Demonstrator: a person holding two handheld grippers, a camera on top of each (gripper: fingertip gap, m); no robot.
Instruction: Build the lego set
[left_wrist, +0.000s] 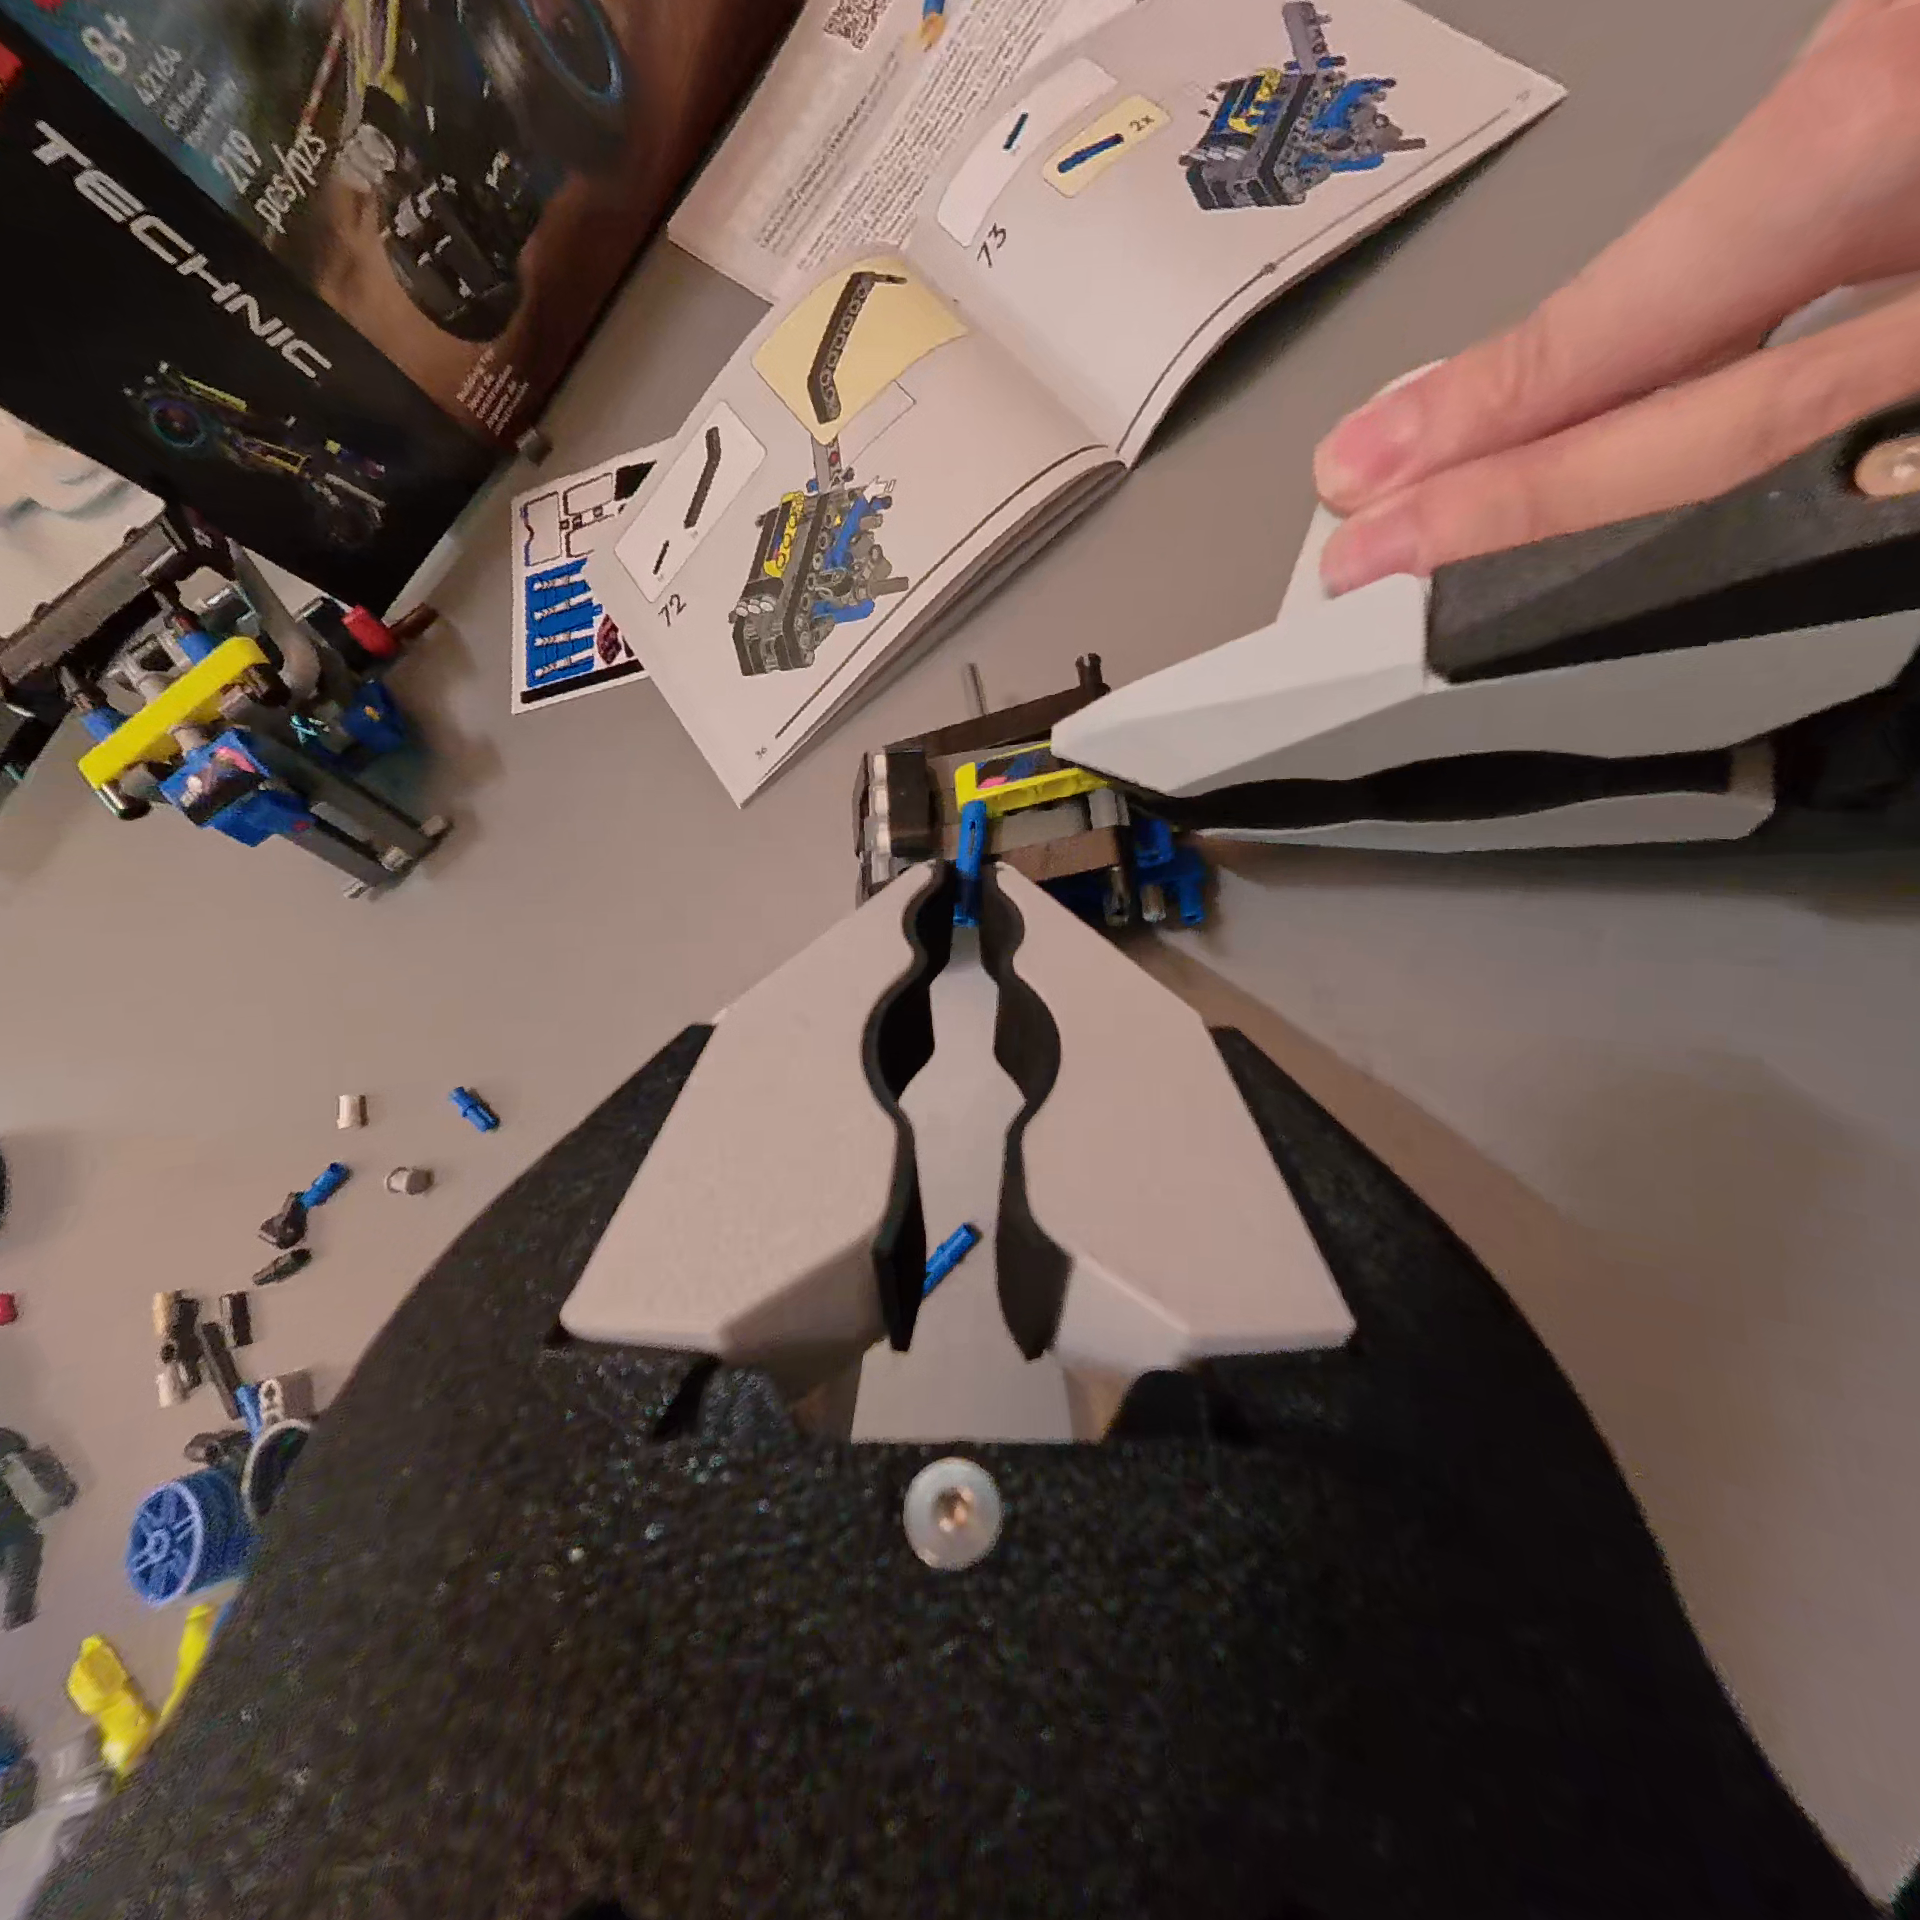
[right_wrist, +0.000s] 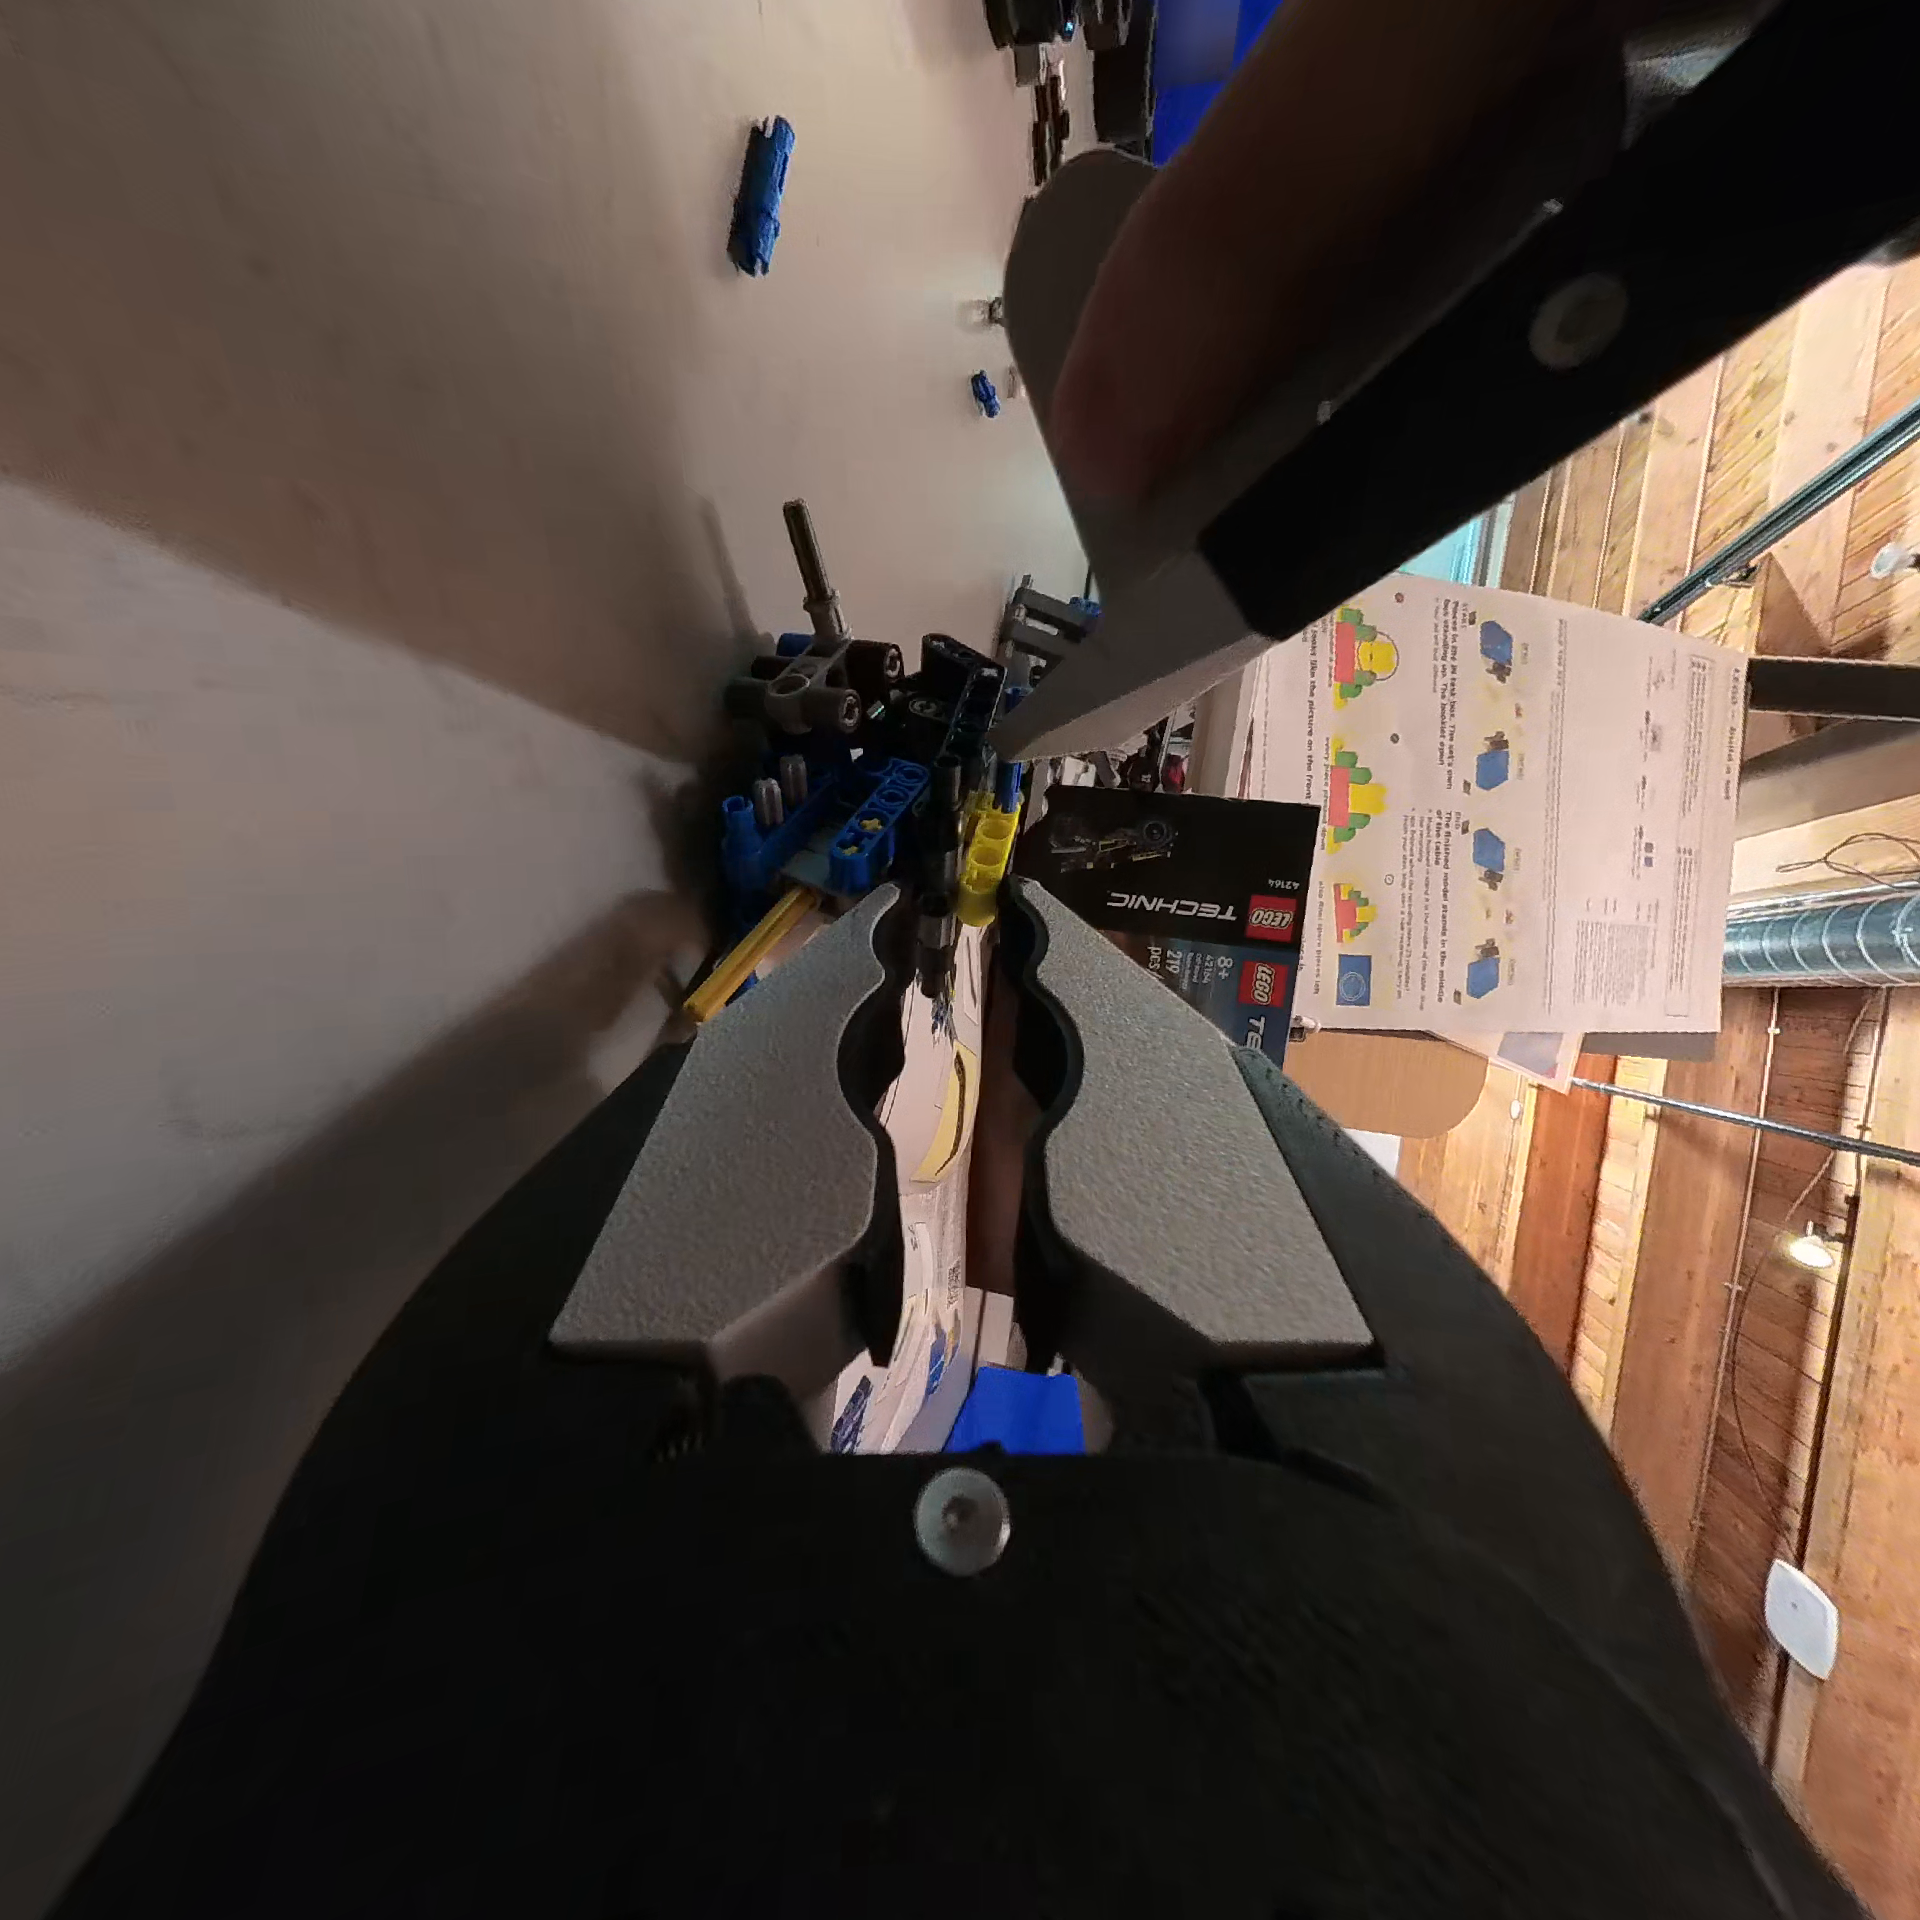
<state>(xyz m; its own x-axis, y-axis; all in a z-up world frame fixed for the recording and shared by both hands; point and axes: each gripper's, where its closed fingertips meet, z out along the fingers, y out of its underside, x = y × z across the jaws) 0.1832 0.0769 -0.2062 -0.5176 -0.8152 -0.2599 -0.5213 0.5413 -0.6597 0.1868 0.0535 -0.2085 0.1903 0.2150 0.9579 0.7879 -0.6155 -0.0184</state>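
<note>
Left tool (left_wrist: 966, 894) nipped shut on blue pin (left_wrist: 969, 857) at edge of brick assembly (left_wrist: 1023, 800) on table (left_wrist: 1455, 1091) — right tool (right_wrist: 951, 894) clamps assembly's yellow-and-black beam end. Loose parts (left_wrist: 312, 1195) lie nearby; instruction booklet (left_wrist: 935, 436) open beyond.

Bare grey table (left_wrist: 1507, 1143) right of brick model (left_wrist: 1039, 821), loose parts (left_wrist: 260, 1299) left, booklet (left_wrist: 935, 436) behind.

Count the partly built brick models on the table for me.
2. The centre model sits mid-table at the tips of the left gripper and right gripper. The left model stands by the box. Others may be hidden.
</note>
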